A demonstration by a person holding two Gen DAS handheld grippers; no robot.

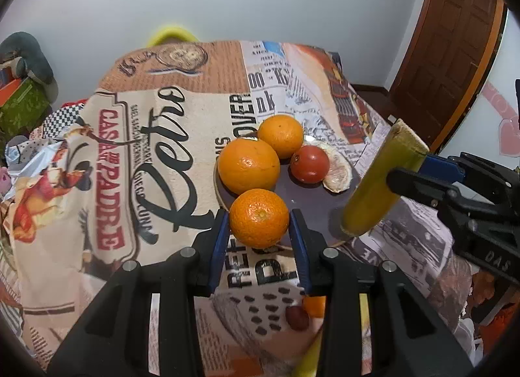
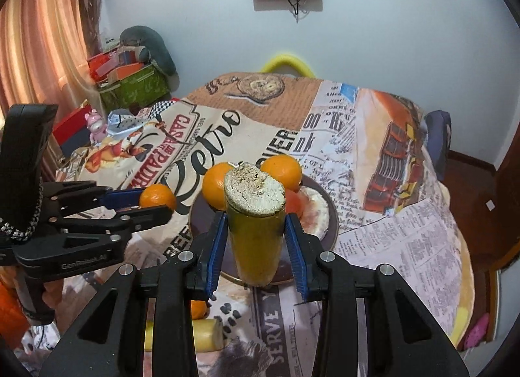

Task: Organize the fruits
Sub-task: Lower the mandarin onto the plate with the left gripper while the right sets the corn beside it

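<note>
My left gripper [image 1: 259, 221] is shut on a small orange [image 1: 259, 218] and holds it over the near rim of a dark plate [image 1: 312, 204]. The plate holds two oranges [image 1: 248, 166] [image 1: 281, 136], a red tomato [image 1: 309, 164] and a peeled citrus piece [image 1: 339, 175]. My right gripper [image 2: 256, 240] is shut on a yellow-green cane stalk piece [image 2: 255, 224], held tilted above the plate's [image 2: 331, 224] near edge. The stalk piece also shows in the left wrist view [image 1: 380, 181], and the left gripper with its orange [image 2: 158, 198] in the right wrist view.
The table wears a printed retro cloth [image 1: 146, 149]. Near its front edge lie a small orange [image 1: 314, 306], a dark red fruit [image 1: 296, 317] and a yellow stalk piece [image 2: 201, 334]. A yellow chair back [image 2: 286, 63] stands behind the table. Boxes and clutter [image 2: 130, 84] lie left.
</note>
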